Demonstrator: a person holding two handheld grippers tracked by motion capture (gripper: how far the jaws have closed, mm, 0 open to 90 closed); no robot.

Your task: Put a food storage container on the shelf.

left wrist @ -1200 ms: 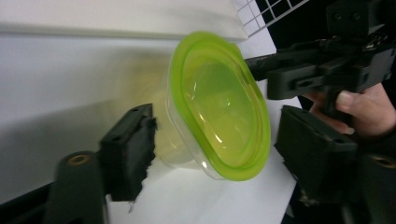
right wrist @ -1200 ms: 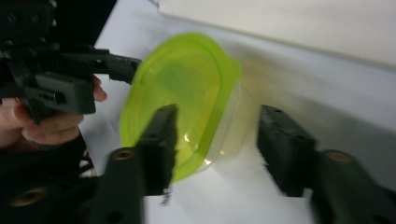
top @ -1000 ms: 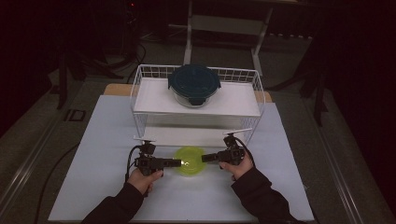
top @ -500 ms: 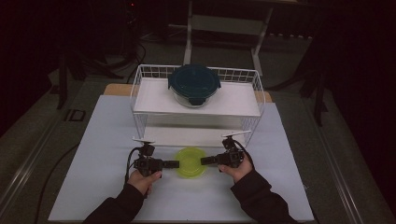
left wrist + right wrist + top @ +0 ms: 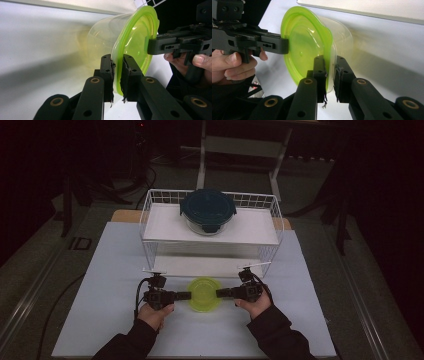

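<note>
Two hand-held grippers meet from opposite sides at a clear round container with a lime-green lid point(image 5: 203, 293) standing on the white table point(image 5: 100, 320). The left gripper point(image 5: 186, 295), held in the person's left hand point(image 5: 154, 312), reaches level toward the container; its jaws have just been closing and now pinch the lid's rim between them. In the left gripper view the two pads point(image 5: 109, 72) press either face of the thin green edge point(image 5: 117, 75), with the container's translucent body point(image 5: 102, 42) running away ahead of the jaws and the lid's face turned toward the far gripper. The right gripper point(image 5: 221, 293), held in the right hand point(image 5: 256, 304), mirrors this: its jaws have likewise just been closing and clamp the opposite rim, as the right gripper view shows, where the green edge point(image 5: 329, 72) sits between the pads point(image 5: 340, 75). Each gripper view shows the other gripper's tip touching the far side of the lid point(image 5: 160, 46) point(image 5: 274, 45). The container therefore lies directly between the two sets of fingertips, held at both ends of its lid. Beyond both grippers, well apart, stands a white wire rack point(image 5: 150, 220); on its upper shelf rests a glass bowl with a dark teal lid point(image 5: 208, 210).
</note>
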